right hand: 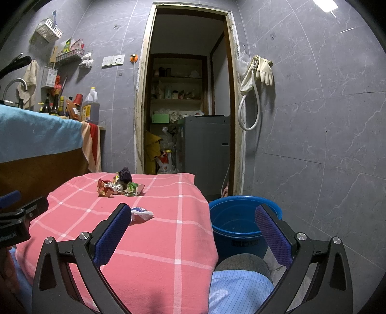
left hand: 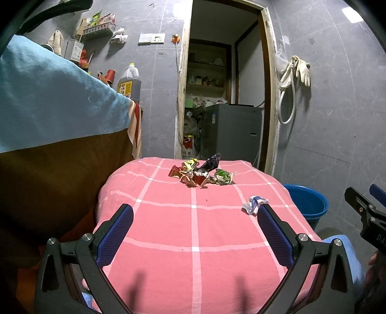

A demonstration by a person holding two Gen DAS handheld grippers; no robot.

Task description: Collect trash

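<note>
Dim, bluish indoor light; a ceiling lamp (right hand: 324,6) glares at one o'clock. Soft finger shadows fall on the pink cloth (left hand: 193,241). Fisheye edges bend, corners vignette black.

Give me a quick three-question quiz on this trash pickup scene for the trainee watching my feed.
1. True or false: the left gripper is already shut on a wrapper.
2. Which piece of trash lies nearest the grippers? A) the white and blue wrapper B) the wrapper pile C) one already in the blue bucket
3. Fill in: the blue bucket stands on the floor to the ____ of the pink checked cloth, by the person's own sides.

Key:
1. False; both it and the right gripper are open and empty.
2. A; it lies alone, nearer than the pile.
3. Right.
</note>
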